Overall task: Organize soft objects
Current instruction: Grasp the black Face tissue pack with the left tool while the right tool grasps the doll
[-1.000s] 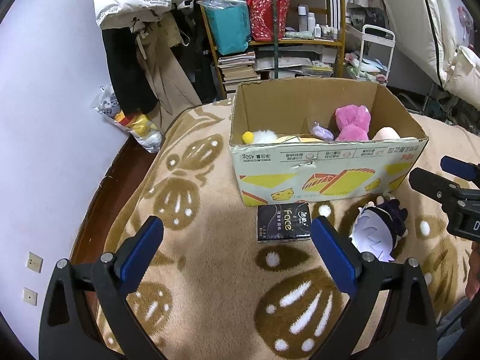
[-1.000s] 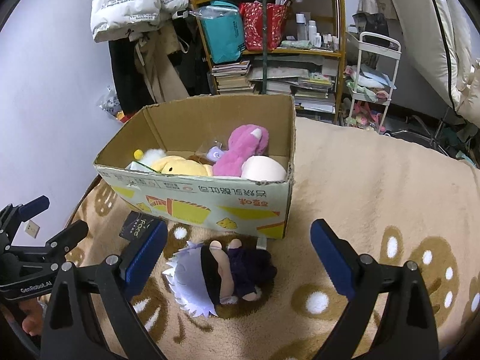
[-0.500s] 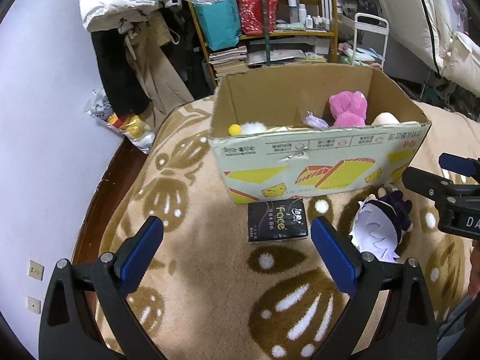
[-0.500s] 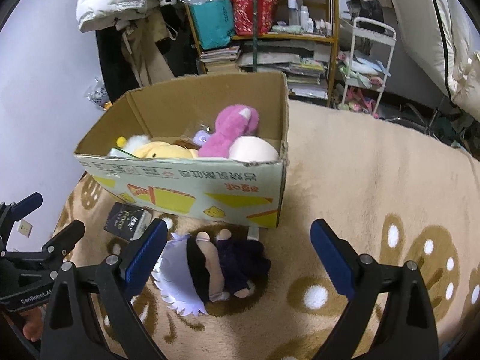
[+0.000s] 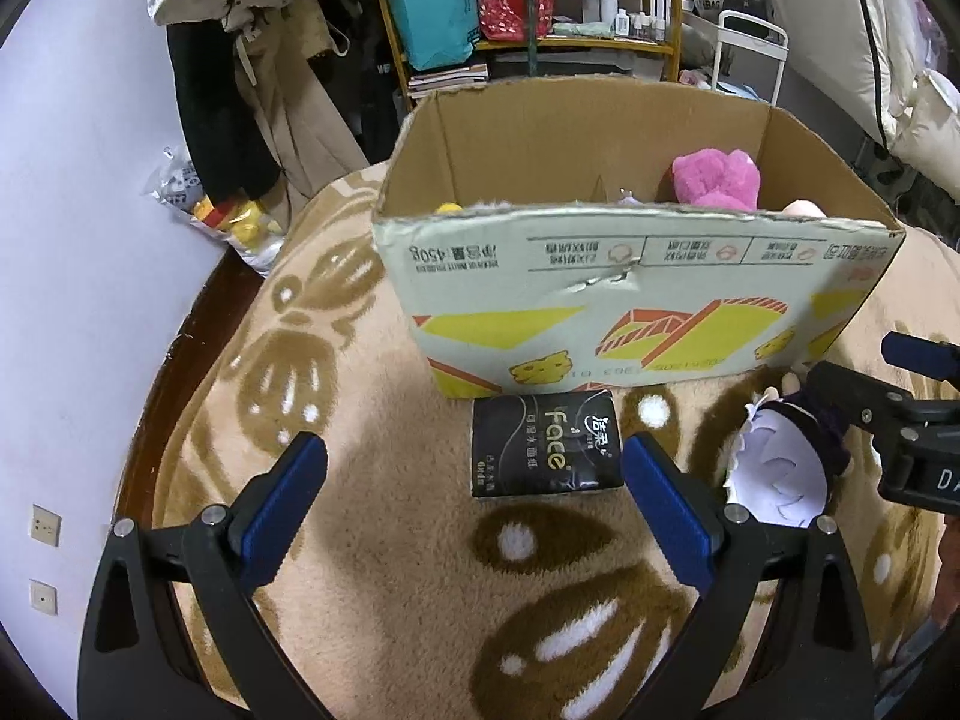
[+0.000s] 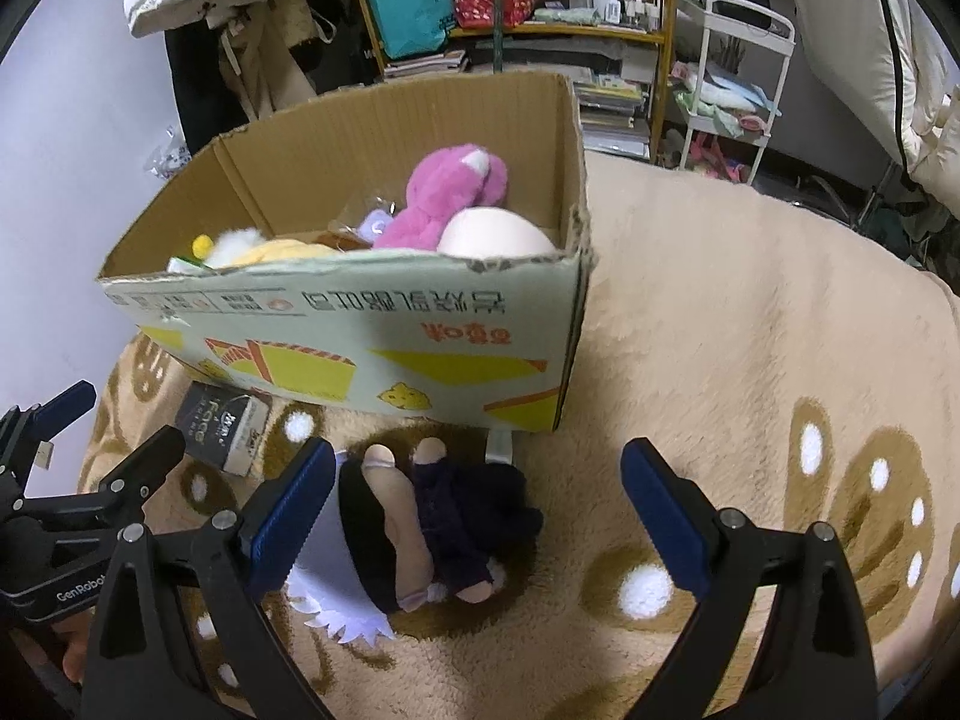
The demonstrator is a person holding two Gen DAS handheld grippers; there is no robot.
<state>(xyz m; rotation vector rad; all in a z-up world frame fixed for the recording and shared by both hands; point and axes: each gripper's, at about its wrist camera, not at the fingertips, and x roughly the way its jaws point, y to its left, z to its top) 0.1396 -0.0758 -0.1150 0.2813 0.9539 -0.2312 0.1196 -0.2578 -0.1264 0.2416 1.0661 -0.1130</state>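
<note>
A cardboard box (image 5: 636, 276) (image 6: 360, 324) stands on the patterned blanket, holding a pink plush (image 6: 447, 195) (image 5: 714, 177), a yellow plush (image 6: 282, 252) and a pale round plush (image 6: 495, 234). A black tissue pack (image 5: 543, 447) (image 6: 219, 423) lies flat before the box. Beside it lies a doll with white hair and dark clothes (image 6: 420, 534) (image 5: 786, 468). My left gripper (image 5: 474, 498) is open, low over the blanket, with the tissue pack between its fingertips' line. My right gripper (image 6: 477, 510) is open, its blue pads on either side of the doll.
The bed's wooden edge (image 5: 180, 348) and a white wall run along the left. Behind the box stand a cluttered yellow shelf (image 5: 528, 18), hanging coats (image 5: 240, 60) and a white cart (image 6: 732, 78). Open blanket (image 6: 750, 300) spreads to the right of the box.
Both grippers have moved down and forward. The tissue pack now sits between the left fingers' line, and the doll has come between the right fingers. Nothing was grasped.
</note>
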